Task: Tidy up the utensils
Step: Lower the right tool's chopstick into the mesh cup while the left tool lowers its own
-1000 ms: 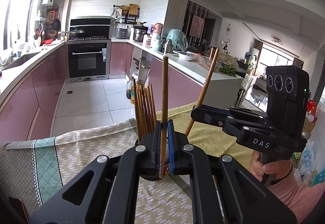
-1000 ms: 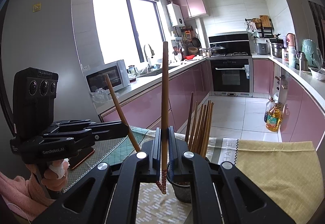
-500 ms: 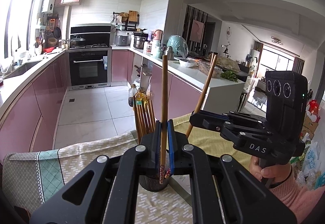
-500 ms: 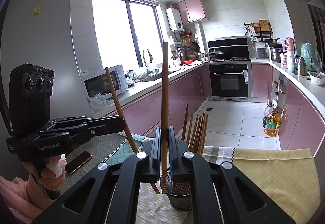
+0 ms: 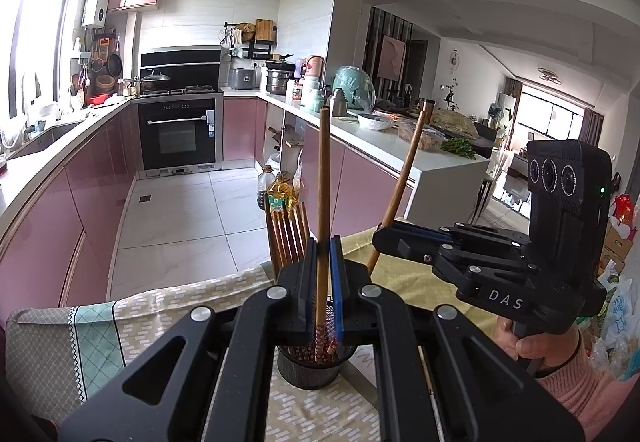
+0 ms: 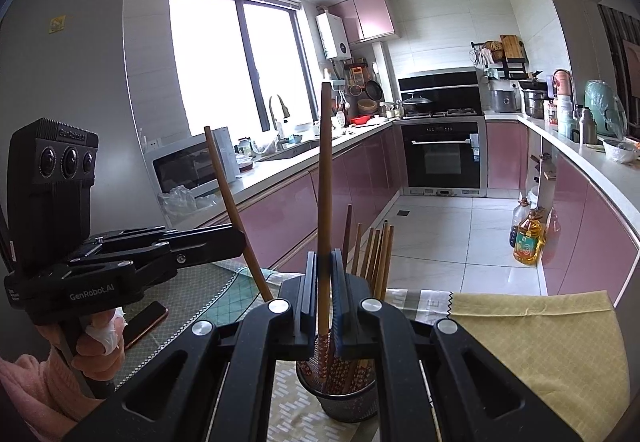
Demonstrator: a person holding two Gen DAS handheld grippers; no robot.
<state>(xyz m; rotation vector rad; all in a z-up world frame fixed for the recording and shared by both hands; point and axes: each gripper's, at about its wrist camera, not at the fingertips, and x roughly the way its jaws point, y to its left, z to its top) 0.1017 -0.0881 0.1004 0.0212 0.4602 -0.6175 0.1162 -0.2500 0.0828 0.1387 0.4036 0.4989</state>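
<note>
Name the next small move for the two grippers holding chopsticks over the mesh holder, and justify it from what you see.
Probably open both jaws. The left gripper and right gripper each clamp one chopstick upright, patterned tips apparently already inside the mesh holder beside the other chopsticks, so release should drop them in.

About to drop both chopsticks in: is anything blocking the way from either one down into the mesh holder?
Nothing visible blocks it. The left gripper and the right gripper each pinch a chopstick upright, tips already over the mesh holder. The chopsticks already inside lean toward its far side, leaving room.
</note>
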